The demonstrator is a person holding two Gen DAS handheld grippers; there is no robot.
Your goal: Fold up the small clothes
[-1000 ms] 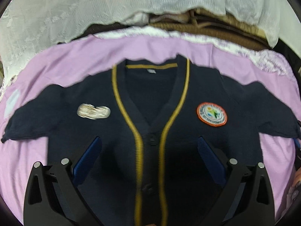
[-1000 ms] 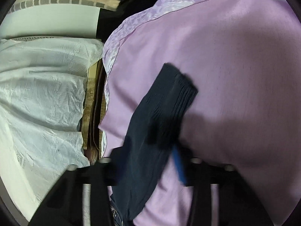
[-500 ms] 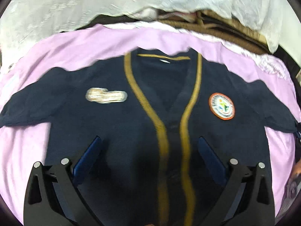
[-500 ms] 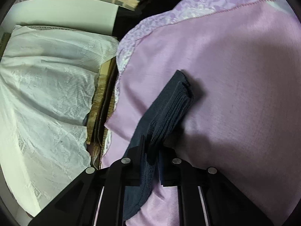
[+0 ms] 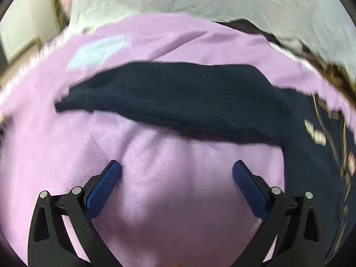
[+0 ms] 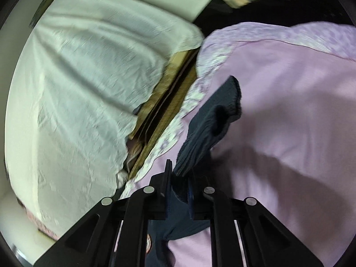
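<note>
A small navy cardigan with yellow trim lies on a purple sheet [image 5: 169, 200]. In the left wrist view its left sleeve [image 5: 178, 98] stretches flat across the sheet, and the body with the trim and badge [image 5: 322, 146] is at the far right. My left gripper [image 5: 176, 173] is open and empty, just short of that sleeve. My right gripper [image 6: 179, 178] is shut on the other sleeve [image 6: 211, 124], whose cuff end sticks up beyond the fingers, lifted off the sheet.
White lace bedding [image 6: 89, 89] lies beyond the sheet's patterned edge [image 6: 191, 102], with a brown wooden gap [image 6: 169, 98] between them. The same white bedding [image 5: 200, 2] runs behind the sheet in the left wrist view.
My left gripper swung left from over the cardigan's front to the left sleeve, staying open. My right gripper closed on the right sleeve and has raised it.
</note>
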